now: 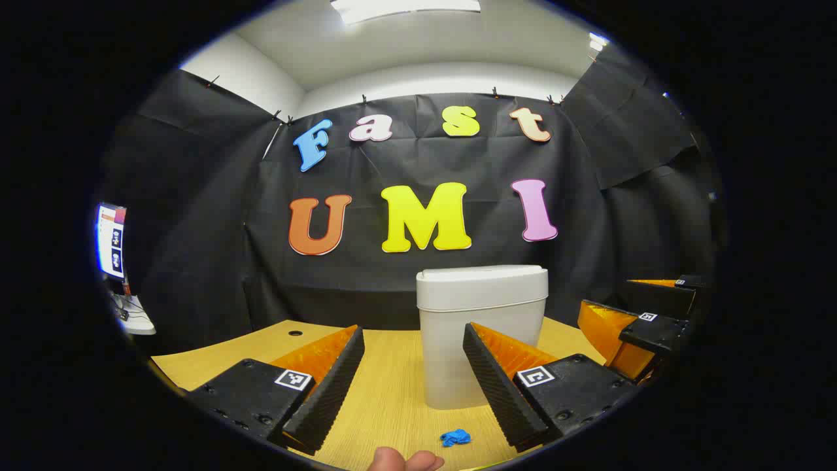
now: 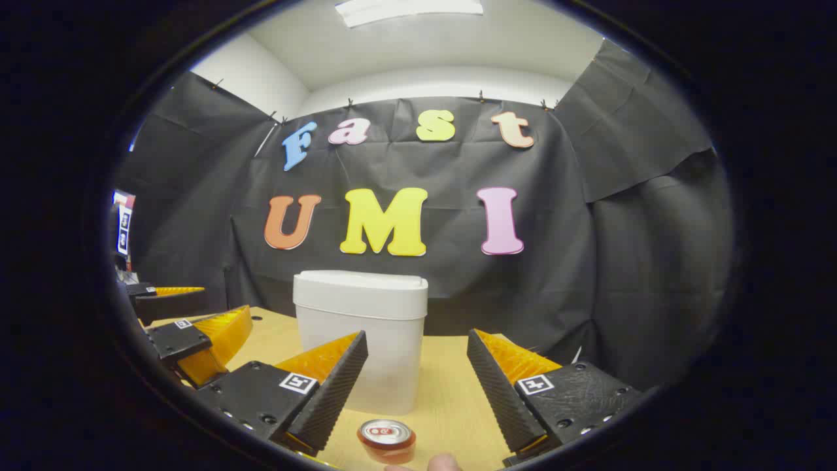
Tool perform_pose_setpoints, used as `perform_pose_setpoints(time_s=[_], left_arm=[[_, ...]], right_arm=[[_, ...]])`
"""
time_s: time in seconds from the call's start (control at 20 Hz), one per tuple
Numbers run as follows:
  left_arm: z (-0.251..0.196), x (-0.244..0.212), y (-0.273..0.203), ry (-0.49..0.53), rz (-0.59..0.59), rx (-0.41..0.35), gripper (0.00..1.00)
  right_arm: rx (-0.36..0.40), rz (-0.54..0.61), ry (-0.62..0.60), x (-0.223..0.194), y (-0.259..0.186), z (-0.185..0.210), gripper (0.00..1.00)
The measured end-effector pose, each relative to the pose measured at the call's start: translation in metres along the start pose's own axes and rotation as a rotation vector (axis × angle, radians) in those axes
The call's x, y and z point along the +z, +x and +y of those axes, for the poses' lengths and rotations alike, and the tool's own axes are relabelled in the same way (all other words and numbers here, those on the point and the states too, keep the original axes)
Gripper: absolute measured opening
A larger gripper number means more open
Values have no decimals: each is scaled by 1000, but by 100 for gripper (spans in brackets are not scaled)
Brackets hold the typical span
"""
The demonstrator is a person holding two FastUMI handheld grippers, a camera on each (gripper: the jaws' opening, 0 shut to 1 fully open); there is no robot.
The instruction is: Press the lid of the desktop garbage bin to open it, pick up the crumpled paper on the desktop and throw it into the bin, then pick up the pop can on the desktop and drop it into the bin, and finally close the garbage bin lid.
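progress: nothing done yet by the look of it. You've got all 4 steps left: press lid, paper in, can in, shut lid.
bin: white plastic desktop garbage bin (image 1: 482, 333), rounded-rectangular body, smooth matte, flat lid (image 1: 484, 273) sitting closed on top. It stands mid-desk, far side, ahead of both grippers.
paper: small blue crumpled paper wad (image 1: 455, 437), irregular and creased, lying on the light wood-grain desktop (image 1: 392, 392) near you, just in front of the bin.
can: red metal pop can (image 2: 387, 439), upright cylinder w/ shiny silver top, near edge of the desk, in front of the bin, not touching it.
left gripper (image 1: 412, 386): your fingers are spread wide w/ nothing between them; ribbed pads.
right gripper (image 2: 415, 389): same, spread apart & empty, above the can.
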State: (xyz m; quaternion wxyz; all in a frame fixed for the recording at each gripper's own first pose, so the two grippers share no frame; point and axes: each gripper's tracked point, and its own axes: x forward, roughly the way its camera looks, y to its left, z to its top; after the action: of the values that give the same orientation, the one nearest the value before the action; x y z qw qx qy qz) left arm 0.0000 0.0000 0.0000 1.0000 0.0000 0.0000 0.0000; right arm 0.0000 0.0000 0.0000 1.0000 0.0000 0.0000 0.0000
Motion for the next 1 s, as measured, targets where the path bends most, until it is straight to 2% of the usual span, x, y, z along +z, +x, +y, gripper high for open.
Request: perform_pose_setpoints(time_s=[0.3,1.0], left_arm=[[-4,-1,-2,-9,13,-22,97],[-2,-8,0,-17,22,-11,97]], right_arm=[[9,11,-9,0,-5,5,95],[61,50,28,-8,1,14,95]])
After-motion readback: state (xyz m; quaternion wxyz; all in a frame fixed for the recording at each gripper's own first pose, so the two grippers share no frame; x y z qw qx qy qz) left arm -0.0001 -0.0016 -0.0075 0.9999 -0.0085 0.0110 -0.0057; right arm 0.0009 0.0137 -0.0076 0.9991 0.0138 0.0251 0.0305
